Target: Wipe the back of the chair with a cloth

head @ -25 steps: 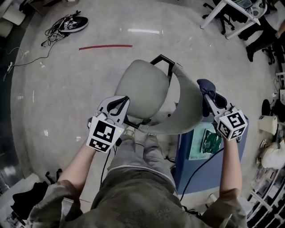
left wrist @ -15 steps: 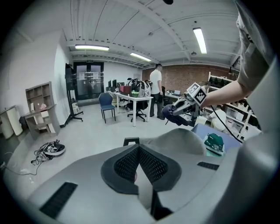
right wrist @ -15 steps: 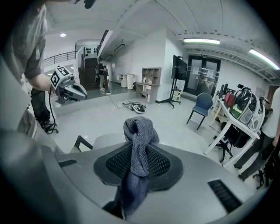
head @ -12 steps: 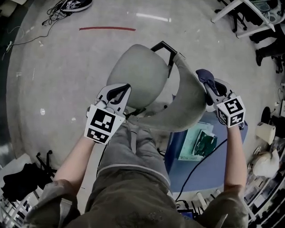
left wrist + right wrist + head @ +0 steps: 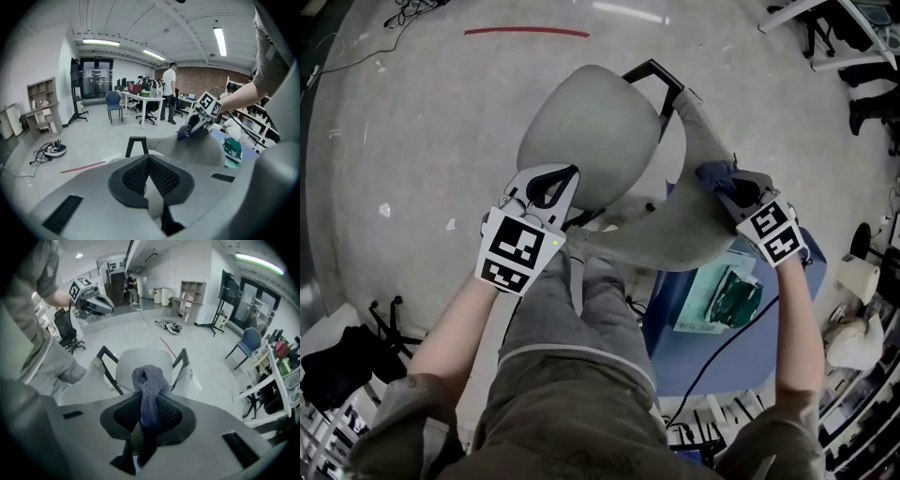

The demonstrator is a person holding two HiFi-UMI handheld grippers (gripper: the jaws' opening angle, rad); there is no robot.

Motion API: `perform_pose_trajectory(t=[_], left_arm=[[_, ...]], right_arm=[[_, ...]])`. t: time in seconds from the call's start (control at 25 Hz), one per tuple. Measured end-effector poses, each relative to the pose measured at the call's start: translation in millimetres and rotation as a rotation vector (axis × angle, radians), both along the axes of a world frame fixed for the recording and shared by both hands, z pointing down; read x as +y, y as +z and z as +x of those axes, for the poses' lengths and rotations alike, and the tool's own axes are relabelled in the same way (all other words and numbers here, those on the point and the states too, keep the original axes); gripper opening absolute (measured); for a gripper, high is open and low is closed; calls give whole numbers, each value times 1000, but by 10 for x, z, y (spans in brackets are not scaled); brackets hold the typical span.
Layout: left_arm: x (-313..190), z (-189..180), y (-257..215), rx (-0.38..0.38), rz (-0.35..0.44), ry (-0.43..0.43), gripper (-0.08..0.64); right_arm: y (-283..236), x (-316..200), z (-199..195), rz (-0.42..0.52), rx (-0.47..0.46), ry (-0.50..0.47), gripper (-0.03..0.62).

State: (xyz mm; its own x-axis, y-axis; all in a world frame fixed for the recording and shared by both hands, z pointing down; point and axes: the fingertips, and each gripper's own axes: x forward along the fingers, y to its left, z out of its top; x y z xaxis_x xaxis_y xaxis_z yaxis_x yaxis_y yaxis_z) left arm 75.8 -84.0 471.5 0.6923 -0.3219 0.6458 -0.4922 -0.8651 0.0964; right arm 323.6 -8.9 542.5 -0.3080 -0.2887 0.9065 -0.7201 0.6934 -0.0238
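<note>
Head view: right gripper (image 5: 724, 186) clamped on blue cloth (image 5: 711, 174), pressed against chair back (image 5: 675, 234). Left gripper (image 5: 555, 186) jaws together, empty, beside seat (image 5: 591, 131). Wiping step in hand; next move likely needs cloth dragged along back, contact kept.

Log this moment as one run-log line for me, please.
right gripper: shut on cloth, against chair back | left gripper: shut, near seat
</note>
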Motion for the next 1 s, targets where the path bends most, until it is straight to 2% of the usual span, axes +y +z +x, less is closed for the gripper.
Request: perform_pose_trajectory(t=[0.12,0.28,0.44,0.6,0.68,0.84,1.0], left_arm=[[63,-3,77,3,-24,-7,17],[117,-35,124,19,-49,-21,15],[136,-132,168,25,-61,-39,15],[140,-239,215,28,-75,-61,17],[136,-291,238,28,-80,-71,17],[160,-391,288,29,-99,-91,17],[181,-499,354,20,-124,-104,15]], right_arm=[[53,97,-63,-54,74,-58,94],[198,413,-201,-162,190,-222,94],[260,709,-399,-307,223,-346,92],[285,1018,-649,-453,188,-442,92],[290,1184,-862,-516,137,-485,92],[312,1374,-1349,-566,-3,-477,91],[431,1382,-1476,-605,-51,-442,89]])
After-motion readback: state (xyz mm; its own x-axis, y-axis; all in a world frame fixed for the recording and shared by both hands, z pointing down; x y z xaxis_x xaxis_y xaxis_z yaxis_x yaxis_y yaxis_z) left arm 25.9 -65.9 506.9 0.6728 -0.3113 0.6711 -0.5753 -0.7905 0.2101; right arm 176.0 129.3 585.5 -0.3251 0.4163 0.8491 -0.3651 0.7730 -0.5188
